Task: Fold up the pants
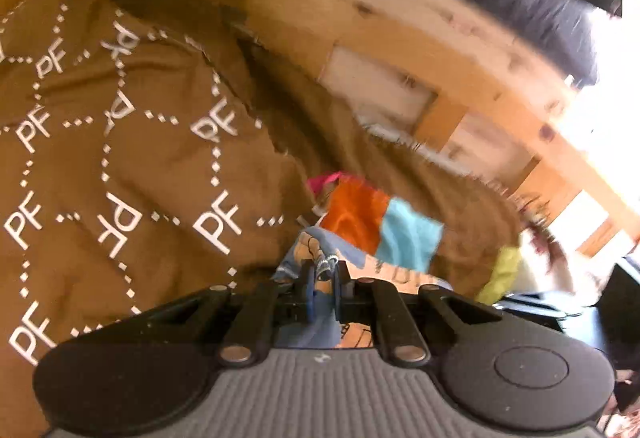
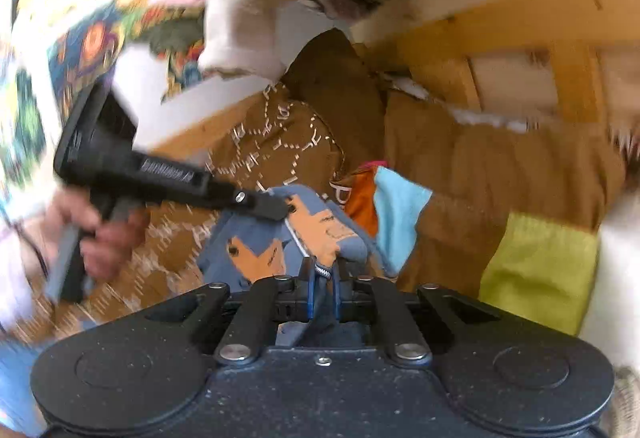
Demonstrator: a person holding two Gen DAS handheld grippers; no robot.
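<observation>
Left wrist view is filled from 9 to 12 o'clock by a brown quilt (image 1: 120,141) printed with white "PF" letters and dotted lines, and a pale wooden frame (image 1: 360,29) curves from 12 toward 3 o'clock behind it. Next in size, a patchwork cloth (image 1: 376,226) of orange and light blue squares lies on the quilt just past centre, toward 4 o'clock. Smallest, the pants (image 1: 316,258), blue with orange fox shapes and a striped drawstring, bunch at 6 o'clock, where the left gripper (image 1: 323,278) has its blue-edged fingers pinched together on the fabric.

Right wrist view shows the same quilt (image 2: 500,173) across the middle and a yellow-green patch (image 2: 540,270) at 4 o'clock. The pants (image 2: 280,238) hang between the two tools at centre. At 9 o'clock a hand (image 2: 100,234) grips the left gripper (image 2: 280,209), its tip clamped on the upper edge. At 6 o'clock the right gripper (image 2: 323,278) is closed tight on the drawstring edge.
</observation>
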